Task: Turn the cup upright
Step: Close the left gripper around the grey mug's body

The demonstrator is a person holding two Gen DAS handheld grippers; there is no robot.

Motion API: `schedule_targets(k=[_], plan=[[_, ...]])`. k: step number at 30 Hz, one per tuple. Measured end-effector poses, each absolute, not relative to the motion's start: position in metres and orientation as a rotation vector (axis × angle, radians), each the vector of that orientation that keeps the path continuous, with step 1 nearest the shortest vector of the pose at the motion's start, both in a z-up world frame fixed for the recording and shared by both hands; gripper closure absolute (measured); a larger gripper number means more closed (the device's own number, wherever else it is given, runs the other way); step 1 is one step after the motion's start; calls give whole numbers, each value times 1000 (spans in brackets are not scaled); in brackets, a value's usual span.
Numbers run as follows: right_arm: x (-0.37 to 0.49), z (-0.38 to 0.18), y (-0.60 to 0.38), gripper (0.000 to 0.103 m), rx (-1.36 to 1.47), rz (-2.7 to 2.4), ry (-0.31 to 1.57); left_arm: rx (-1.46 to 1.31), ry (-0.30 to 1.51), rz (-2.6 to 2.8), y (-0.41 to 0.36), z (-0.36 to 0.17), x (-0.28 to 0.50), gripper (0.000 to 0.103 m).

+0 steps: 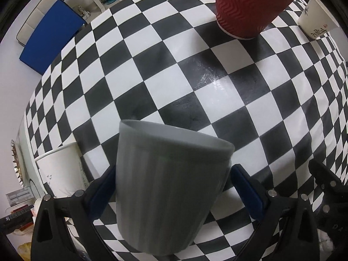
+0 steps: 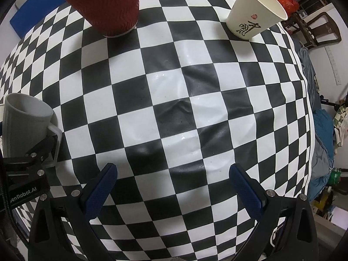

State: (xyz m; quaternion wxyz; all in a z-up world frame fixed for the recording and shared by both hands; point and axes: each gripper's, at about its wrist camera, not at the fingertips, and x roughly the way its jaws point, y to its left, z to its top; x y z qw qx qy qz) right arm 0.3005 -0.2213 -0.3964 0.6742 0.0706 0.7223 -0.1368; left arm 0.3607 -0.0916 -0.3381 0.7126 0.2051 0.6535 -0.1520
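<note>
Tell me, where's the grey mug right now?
The grey mug sits between the left gripper fingers, low in the left wrist view, above the checkered tablecloth.

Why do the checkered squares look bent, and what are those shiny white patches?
Left wrist view: fisheye lens bulges the black-and-white checkered tablecloth; lamp glare sits mid-cloth; the ribbed grey mug looks slightly blurred. Right wrist view: same bulge, glare on wrinkles.

A lived-in home room: a surface (image 2: 174, 91) under a black-and-white checkered cloth, a wooden chair (image 2: 319, 30) and heaped clothes and bags (image 2: 324, 130) along one side, a blue board (image 1: 50, 39) against the wall.
</note>
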Motion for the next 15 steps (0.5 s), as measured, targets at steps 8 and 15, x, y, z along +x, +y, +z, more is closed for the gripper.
schedule_targets(k=[8, 15], plan=[[306, -391, -211, 0, 158, -306, 1621, 394, 1450, -366, -89, -348, 375, 5], [315, -385, -200, 0, 164, -306, 1619, 313, 1442, -342, -79, -350, 384, 19]])
